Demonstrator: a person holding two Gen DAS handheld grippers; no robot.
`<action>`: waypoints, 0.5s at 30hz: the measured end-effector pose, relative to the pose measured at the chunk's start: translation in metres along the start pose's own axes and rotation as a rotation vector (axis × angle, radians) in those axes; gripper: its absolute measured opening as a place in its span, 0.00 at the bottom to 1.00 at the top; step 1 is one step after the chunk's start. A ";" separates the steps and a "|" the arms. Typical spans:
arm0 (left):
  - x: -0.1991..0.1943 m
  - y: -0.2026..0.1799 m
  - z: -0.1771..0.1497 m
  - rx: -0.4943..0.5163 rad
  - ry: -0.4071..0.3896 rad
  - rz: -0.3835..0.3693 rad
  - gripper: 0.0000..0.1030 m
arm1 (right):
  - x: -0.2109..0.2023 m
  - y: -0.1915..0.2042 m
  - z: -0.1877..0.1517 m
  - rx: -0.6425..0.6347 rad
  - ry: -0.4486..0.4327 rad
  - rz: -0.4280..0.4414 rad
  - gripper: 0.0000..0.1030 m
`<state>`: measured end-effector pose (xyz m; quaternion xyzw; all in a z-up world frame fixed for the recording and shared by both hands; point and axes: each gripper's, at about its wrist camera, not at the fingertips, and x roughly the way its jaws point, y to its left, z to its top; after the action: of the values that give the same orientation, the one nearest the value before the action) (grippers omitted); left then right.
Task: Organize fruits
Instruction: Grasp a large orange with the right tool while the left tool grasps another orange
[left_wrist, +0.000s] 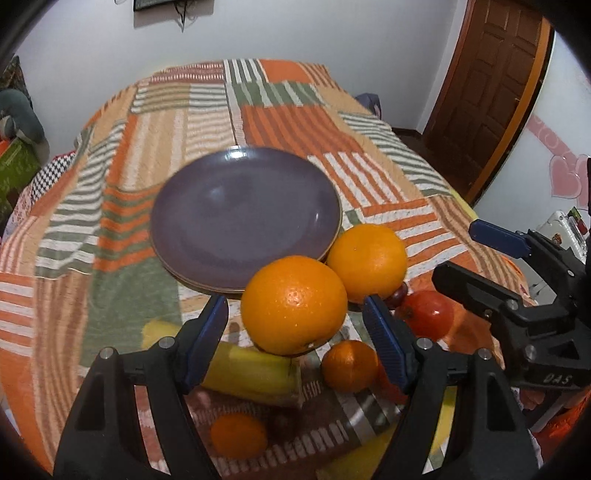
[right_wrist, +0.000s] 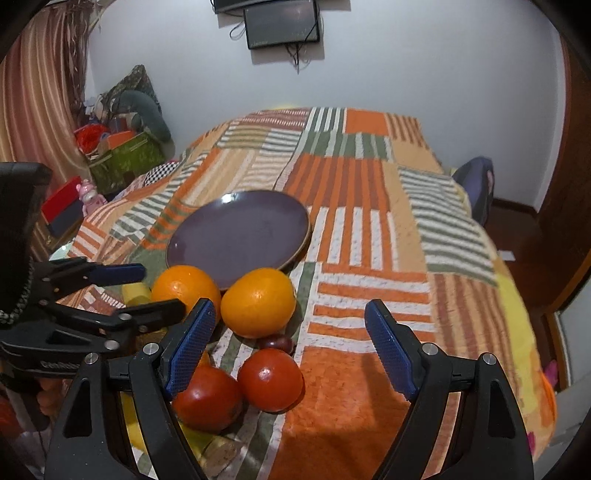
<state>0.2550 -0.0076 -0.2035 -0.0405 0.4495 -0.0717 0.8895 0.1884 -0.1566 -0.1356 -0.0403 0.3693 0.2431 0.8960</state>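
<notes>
The left tool (left_wrist: 295, 325) stands wide open, empty, its pads flanking the near orange (left_wrist: 294, 305) beside the purple plate (left_wrist: 192, 206) mid-bed; close squarely across its middle — round skin slips; the right tool (right_wrist: 290, 354) is open too, holding nothing; the bananas (left_wrist: 255, 373) are partly hidden; the small dark fruit (right_wrist: 276, 342) is unclear.

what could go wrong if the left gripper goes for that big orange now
1. The near orange looks almost as wide as the open left gripper, so a finger could nudge it and set it rolling on the soft blanket.
2. It sits close against the second orange and the purple plate; a push may knock either.
3. The right gripper hovers close by over the tomatoes, so the two tools could collide.
</notes>
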 end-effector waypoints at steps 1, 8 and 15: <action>0.005 0.001 0.001 -0.002 0.007 0.000 0.73 | 0.003 -0.001 0.000 0.002 0.007 0.006 0.78; 0.023 0.006 0.000 -0.019 0.017 -0.026 0.67 | 0.022 -0.006 0.006 0.015 0.036 0.047 0.78; 0.011 0.024 0.000 -0.082 0.000 -0.063 0.67 | 0.039 -0.006 0.010 0.025 0.068 0.080 0.77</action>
<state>0.2642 0.0139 -0.2154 -0.0912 0.4507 -0.0809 0.8843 0.2210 -0.1433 -0.1559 -0.0225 0.4037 0.2724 0.8731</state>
